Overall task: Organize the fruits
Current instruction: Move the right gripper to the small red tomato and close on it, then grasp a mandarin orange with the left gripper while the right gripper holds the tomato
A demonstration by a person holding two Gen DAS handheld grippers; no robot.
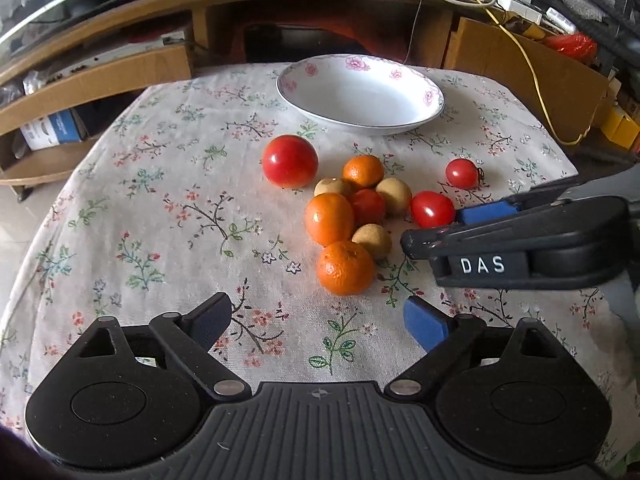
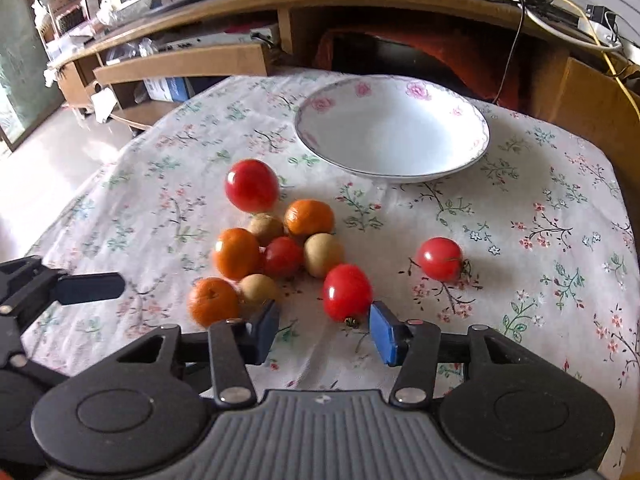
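Fruit is seen clustered on a floral tablecloth (image 1: pixel 160 208), just short of a white bowl (image 1: pixel 400 120) with a pink flower rim, which holds nothing.

Cluster noted: a large tomato (image 1: pixel 290 161) at the bowl side; three oranges (image 1: pixel 329 218); three pale tan round fruits (image 1: pixel 394 195); a small red tomato (image 1: pixel 368 206) wedged in the middle, touching its neighbours. Two more small tomatoes are set to the right: a nearer tomato (image 2: pixel 347 292) with its stem end turned toward the camera, and a far tomato (image 2: pixel 439 259) lying apart from everything.

Left gripper (image 1: pixel 316 322): jaws stood wide apart, nothing between them, held above bare cloth just short of the nearest orange (image 1: pixel 345 267).

Right gripper (image 2: pixel 324 330): jaws partly drawn together but a clear gap is left; the nearer tomato lies just ahead of the fingertips, close to the right-hand blue pad (image 2: pixel 382 334). Whether that pad touches the tomato cannot be told; it is not clamped. In the left wrist view a blue pad is seen just beside the same tomato.

A wooden cabinet (image 2: pixel 180 64) with cables on top is noted behind the table
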